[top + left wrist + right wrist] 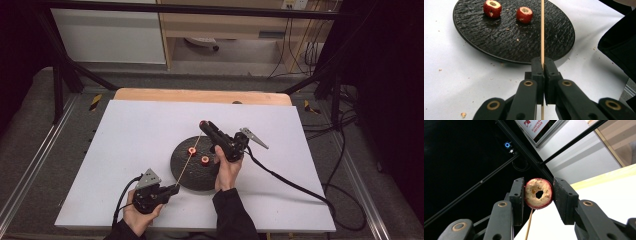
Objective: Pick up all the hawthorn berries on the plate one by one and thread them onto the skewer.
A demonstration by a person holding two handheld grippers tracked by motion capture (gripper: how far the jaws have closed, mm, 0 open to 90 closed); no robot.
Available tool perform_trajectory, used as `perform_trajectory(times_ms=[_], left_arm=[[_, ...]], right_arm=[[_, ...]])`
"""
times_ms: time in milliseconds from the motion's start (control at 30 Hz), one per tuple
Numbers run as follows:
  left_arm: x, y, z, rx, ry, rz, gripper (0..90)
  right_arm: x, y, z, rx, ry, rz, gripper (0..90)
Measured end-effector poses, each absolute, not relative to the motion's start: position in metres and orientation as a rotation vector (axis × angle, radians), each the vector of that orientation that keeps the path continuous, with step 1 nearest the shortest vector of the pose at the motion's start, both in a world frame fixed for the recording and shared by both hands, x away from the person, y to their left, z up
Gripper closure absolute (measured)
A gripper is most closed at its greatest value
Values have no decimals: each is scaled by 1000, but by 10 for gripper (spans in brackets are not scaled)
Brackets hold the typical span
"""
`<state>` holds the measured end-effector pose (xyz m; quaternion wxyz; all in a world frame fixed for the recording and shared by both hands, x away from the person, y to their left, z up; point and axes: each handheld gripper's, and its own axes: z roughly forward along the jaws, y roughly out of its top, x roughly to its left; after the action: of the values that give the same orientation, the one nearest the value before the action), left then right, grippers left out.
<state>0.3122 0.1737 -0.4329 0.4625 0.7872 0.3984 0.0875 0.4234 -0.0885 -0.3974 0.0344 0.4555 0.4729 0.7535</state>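
1. A person stood at a white table (125,150) and held a gripper in each hand.
2. The left gripper (172,189) sat at the lower left of the high view. Its jaws were pressed tight together on the near end of a thin wooden stick (187,161).
3. In the left gripper view, the stick (542,30) ran straight up the middle of the picture, away from the jaws and over a round black plate (499,47).
4. In the high view the stick slanted up and to the right, from the left gripper toward the right gripper (204,124) near the middle of the picture.
5. The right gripper was clamped on a red fruit piece (538,193) with a hole through it. The jaws squeezed it from both sides.
6. In the right gripper view, the stick (529,226) came up from below to the bottom edge of the fruit piece. I could not tell if the tip was inside the hole yet.
7. Two more red fruit pieces (492,8) lay on the plate at the top left of the left gripper view, well away from both grippers.
8. I think the next move was to line the hole up with the stick's long line and slide the fruit down it. The right hand was the nearer one for that.
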Motion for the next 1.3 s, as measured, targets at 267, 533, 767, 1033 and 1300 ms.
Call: perform_trajectory(times_ms=[267, 533, 767, 1033, 1300], left_arm=[[312, 171, -434, 1934, 986, 203, 882], [312, 172, -434, 1930, 985, 212, 882], [313, 171, -433, 1898, 1004, 183, 882], [312, 159, -432, 1870, 1041, 145, 882], [312, 157, -431, 1890, 1046, 162, 883]], right_arm=[[422, -88, -399, 1401, 1444, 2329, 626], [423, -88, -398, 1399, 1442, 2331, 626], [422, -87, -400, 1403, 1444, 2332, 626], [420, -84, -404, 1404, 1421, 2347, 627], [421, -85, -405, 1396, 1453, 2348, 629]])
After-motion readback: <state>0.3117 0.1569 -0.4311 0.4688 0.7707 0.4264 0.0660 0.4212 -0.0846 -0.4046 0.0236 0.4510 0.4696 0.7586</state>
